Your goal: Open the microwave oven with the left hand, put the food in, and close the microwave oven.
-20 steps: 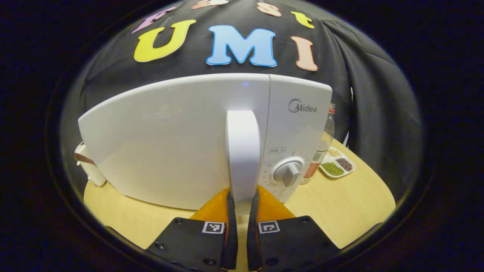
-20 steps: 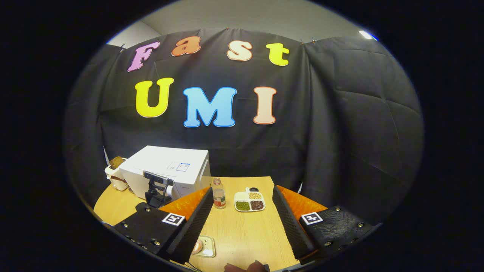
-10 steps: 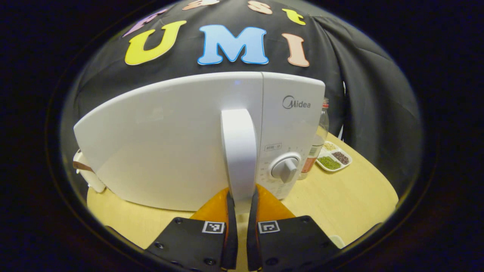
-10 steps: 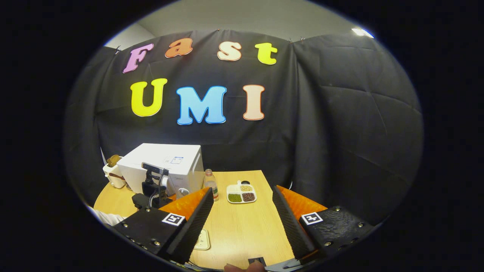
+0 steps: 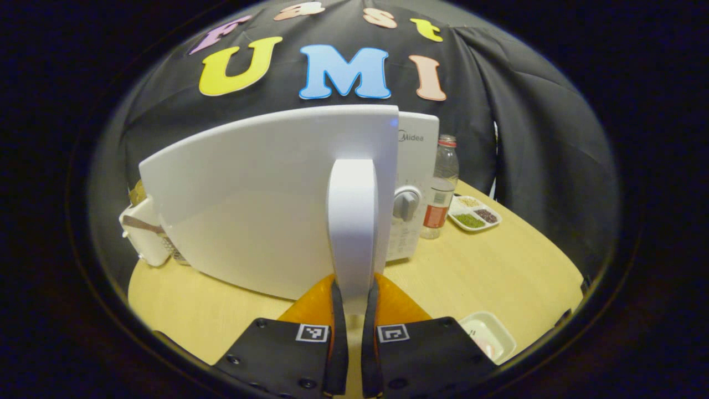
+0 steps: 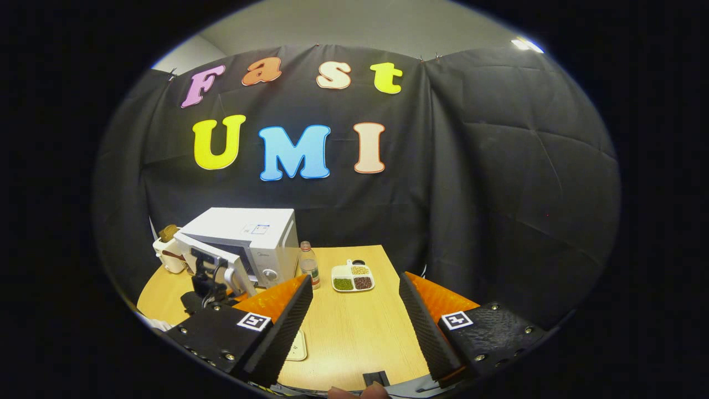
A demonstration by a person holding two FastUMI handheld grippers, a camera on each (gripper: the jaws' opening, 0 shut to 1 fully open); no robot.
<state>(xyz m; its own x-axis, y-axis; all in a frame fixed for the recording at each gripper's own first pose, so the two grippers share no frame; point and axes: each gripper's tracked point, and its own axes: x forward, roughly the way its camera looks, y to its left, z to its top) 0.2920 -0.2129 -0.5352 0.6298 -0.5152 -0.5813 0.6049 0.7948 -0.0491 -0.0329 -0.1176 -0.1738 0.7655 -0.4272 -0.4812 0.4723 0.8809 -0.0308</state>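
Observation:
The white microwave (image 5: 416,166) stands at the back of the round wooden table (image 5: 498,277). Its door (image 5: 260,199) is swung partly open, and my left gripper (image 5: 353,288) is shut on the upright white door handle (image 5: 353,221). In the right gripper view the microwave (image 6: 260,235) shows with its door (image 6: 213,256) ajar, the left gripper (image 6: 206,282) at the handle. A small white food dish (image 5: 487,335) sits near the table's front; the dish (image 6: 298,346) is half hidden behind a finger. My right gripper (image 6: 354,280) hovers open above the table, holding nothing.
A clear bottle (image 5: 440,185) stands right of the microwave, with a divided tray of beans (image 5: 473,212) beyond it. A white appliance (image 5: 145,235) sits to the microwave's left. A hand (image 6: 357,392) shows at the bottom edge.
The microwave door has swung out from shut to partly open, pulled by my left gripper on its handle. The right gripper stayed open and nearly still.

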